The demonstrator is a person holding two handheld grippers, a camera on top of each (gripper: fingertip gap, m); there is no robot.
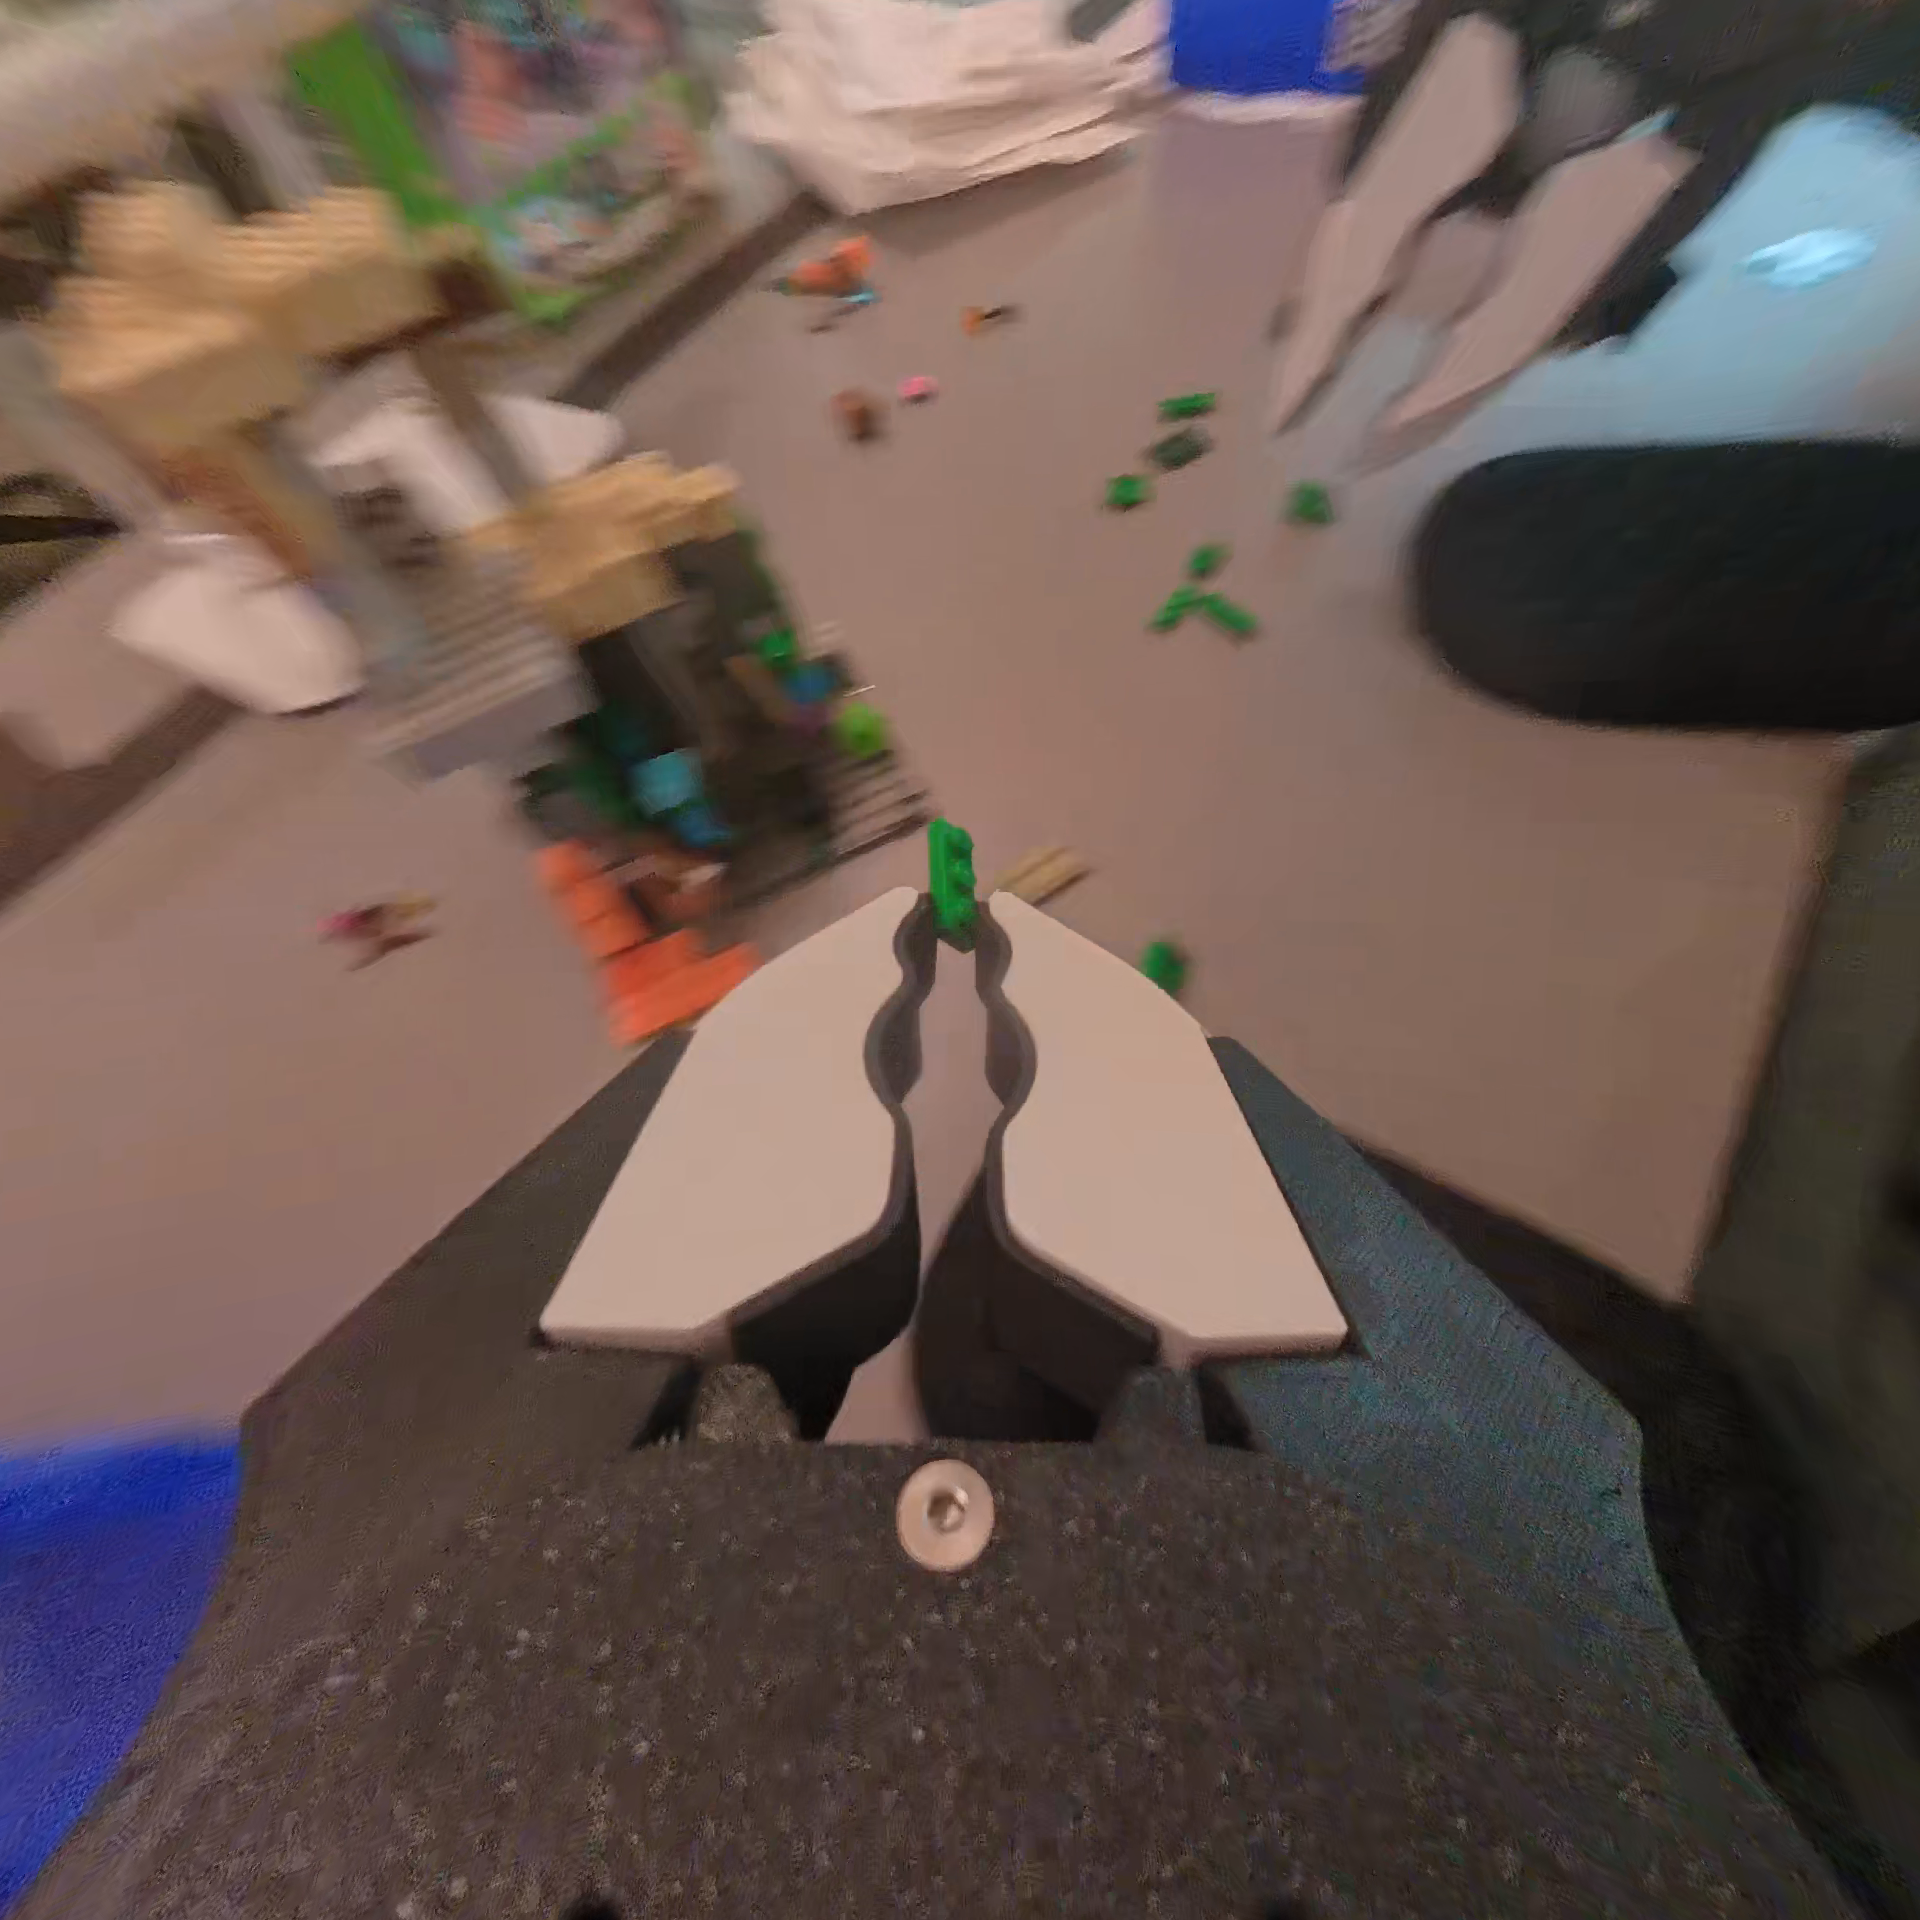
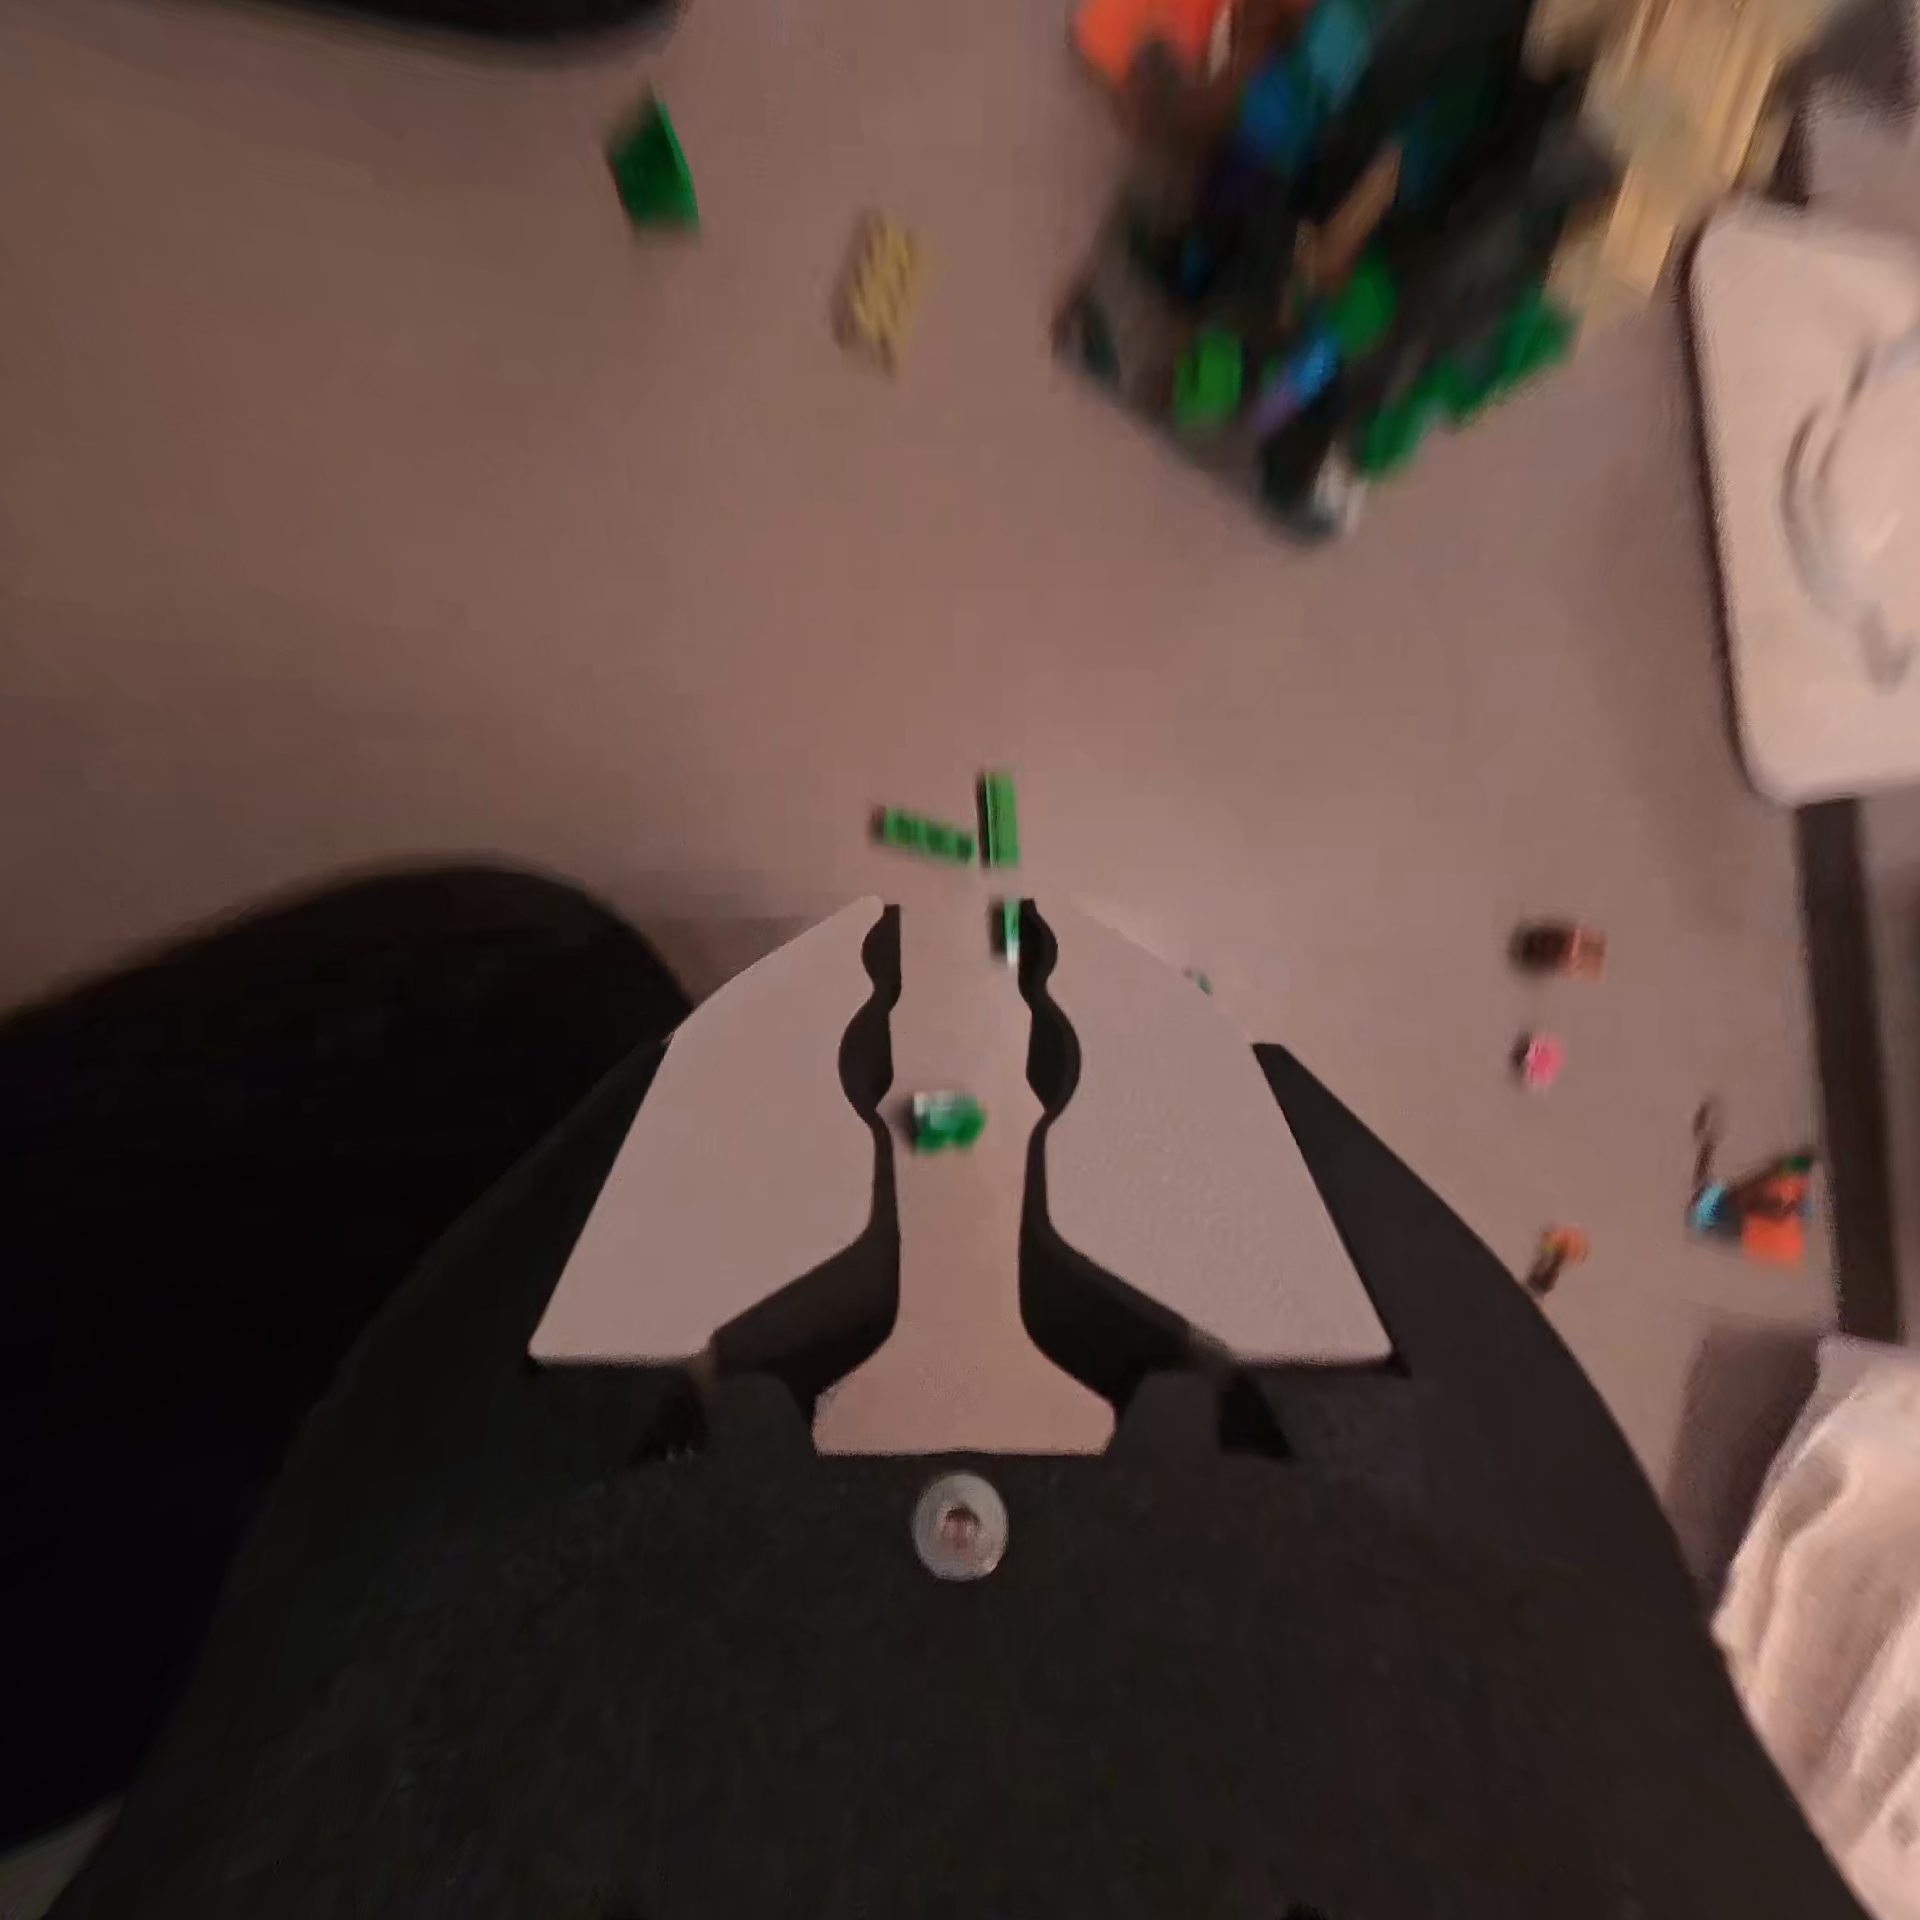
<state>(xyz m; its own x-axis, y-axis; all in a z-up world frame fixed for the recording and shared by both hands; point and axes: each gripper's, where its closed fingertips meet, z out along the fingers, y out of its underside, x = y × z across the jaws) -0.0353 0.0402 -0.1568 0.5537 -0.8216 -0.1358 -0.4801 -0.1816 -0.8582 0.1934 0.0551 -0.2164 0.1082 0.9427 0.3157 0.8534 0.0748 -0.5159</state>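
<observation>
Left claw point(image 1: 954, 902): fingers drawn nearly together, clamped at the tips on 1 small green brick point(image 1: 952, 883). The brick stands upright between the tips, about half of it above them, studs facing right in the left wrist view.

Green brick: bright green, narrow, thin plate form, with 3 studs in a row along 1 face. It is sharp in the picture, while the surroundings are blurred.

Right claw point(image 2: 956, 914): fingers apart with a clear gap, nothing clamped between them. A thin green sliver point(image 2: 1006, 928) lies against the inner edge of 1 fingertip; whether it touches the finger or lies on the bench below cannot be told. Just beyond the tips, 2 green plates point(image 2: 961, 826) lie on the bench at right angles. 1 green piece point(image 2: 943, 1120) shows through the gap, farther back between the fingers.

Bench point(image 1: 1299, 935): plain grey-beige surface. Loose green pieces point(image 1: 1200, 597) are scattered on it ahead and to the right in the left wrist view, with small orange, pink and brown bits farther off.

Brick model point(image 1: 665, 748): tan, green, blue and orange, standing on the bench left of the left claw, heavily blurred. The same model point(image 2: 1351, 260) appears at the upper right in the right wrist view.

No container can be made out in either view.
</observation>
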